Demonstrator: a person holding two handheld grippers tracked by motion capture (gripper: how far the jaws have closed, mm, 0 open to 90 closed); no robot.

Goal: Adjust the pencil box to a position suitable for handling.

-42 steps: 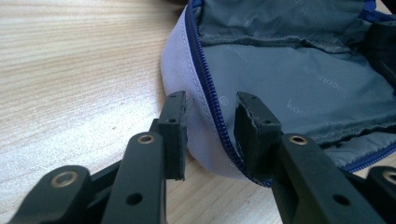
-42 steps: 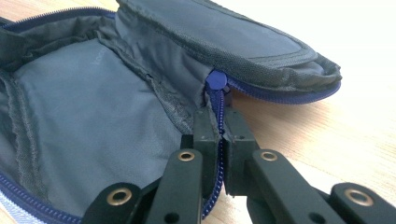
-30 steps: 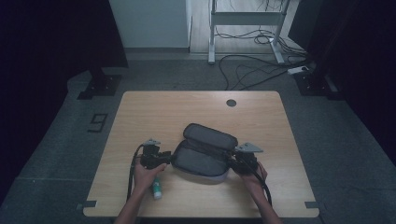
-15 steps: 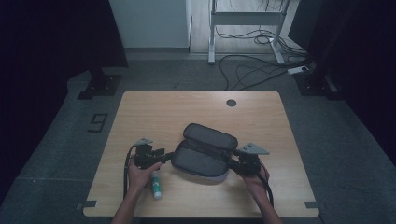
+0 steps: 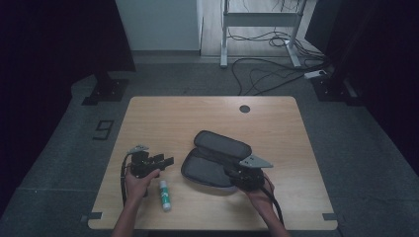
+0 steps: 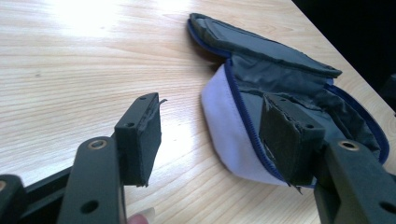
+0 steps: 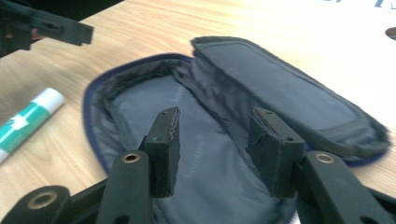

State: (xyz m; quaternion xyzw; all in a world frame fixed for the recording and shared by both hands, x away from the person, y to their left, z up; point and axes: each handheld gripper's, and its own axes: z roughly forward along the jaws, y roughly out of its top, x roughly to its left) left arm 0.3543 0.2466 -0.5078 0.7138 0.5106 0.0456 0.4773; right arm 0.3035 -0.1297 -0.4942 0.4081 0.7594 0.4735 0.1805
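Grey carpet floor (image 5: pixel 59 197); white wall (image 5: pixel 158 24); cables (image 5: pixel 262 69) beyond wooden table (image 5: pixel 197 113)

Left gripper (image 5: pixel 168 161) has opened and left the pouch (image 5: pixel 217 158)

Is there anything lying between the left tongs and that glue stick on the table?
Nothing visible does. The glue stick lies on bare table just beside the left tongs, which are open and empty. The open pencil case sits off to the other side, by the right tongs.
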